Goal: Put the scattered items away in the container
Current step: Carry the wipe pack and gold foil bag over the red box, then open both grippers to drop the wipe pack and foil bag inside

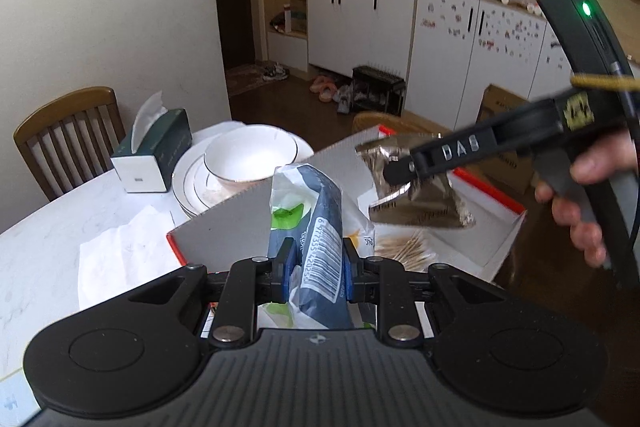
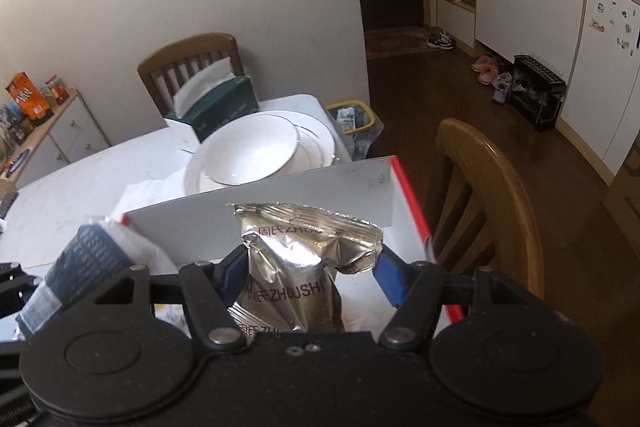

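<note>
Silver foil pouch (image 2: 288, 267) is hanging pinched in the right gripper (image 2: 310, 273), right over the red-edged white box (image 2: 408, 195). Left gripper (image 1: 316, 267) is clamping a blue and white wipes pack (image 1: 320, 227), just above the box's near wall, bowl (image 1: 250, 155) and plates sitting beyond it.

Home dining room — table (image 2: 100, 171), plates (image 2: 316, 143), shoe rack (image 2: 538, 95).
</note>
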`<act>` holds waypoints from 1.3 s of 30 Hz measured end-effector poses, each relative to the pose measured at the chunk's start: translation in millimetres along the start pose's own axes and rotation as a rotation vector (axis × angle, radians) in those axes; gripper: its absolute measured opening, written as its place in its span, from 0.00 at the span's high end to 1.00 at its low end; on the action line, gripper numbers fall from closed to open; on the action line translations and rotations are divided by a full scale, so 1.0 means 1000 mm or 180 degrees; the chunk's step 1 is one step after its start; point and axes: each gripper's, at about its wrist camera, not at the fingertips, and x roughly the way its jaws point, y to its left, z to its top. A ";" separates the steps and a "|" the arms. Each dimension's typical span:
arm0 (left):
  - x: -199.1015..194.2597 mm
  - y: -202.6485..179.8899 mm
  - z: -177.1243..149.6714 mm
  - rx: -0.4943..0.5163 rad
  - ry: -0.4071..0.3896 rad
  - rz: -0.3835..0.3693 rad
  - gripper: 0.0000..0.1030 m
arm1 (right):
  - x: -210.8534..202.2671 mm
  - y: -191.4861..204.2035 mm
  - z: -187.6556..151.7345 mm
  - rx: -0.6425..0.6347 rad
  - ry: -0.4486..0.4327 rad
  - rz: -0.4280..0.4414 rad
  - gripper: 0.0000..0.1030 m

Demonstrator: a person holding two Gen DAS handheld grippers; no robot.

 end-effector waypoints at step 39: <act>0.088 -0.008 -0.018 -0.0019 0.0777 -0.0109 0.79 | 0.104 0.022 0.002 -0.0860 0.0758 -0.0167 0.34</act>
